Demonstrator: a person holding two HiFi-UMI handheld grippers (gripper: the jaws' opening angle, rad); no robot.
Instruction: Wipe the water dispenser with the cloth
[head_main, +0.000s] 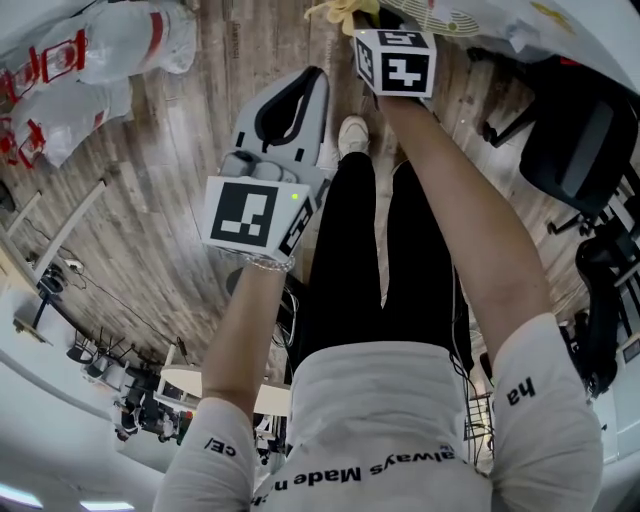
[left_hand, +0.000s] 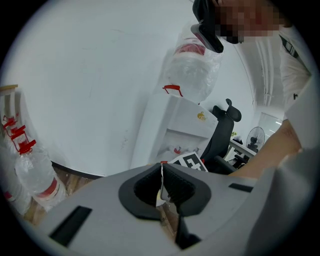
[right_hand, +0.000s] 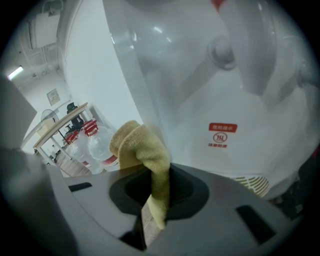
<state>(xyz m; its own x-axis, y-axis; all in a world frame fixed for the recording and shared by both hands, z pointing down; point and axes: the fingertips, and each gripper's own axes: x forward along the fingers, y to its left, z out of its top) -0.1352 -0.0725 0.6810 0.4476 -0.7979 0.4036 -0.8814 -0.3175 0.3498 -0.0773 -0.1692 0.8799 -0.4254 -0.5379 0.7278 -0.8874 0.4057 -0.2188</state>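
Observation:
The white water dispenser fills the right gripper view at close range, with a red label on its front. My right gripper is shut on a folded yellow cloth, which sticks out toward the dispenser; whether it touches is unclear. In the head view the cloth shows beyond the right gripper's marker cube. My left gripper is shut with nothing between its jaws and is held back, facing the dispenser and the bottle on top of it.
Bagged water bottles lie on the wooden floor at the left, seen too as spare bottles in the right gripper view. A black office chair stands to the right of the dispenser. The person's legs and shoe are below.

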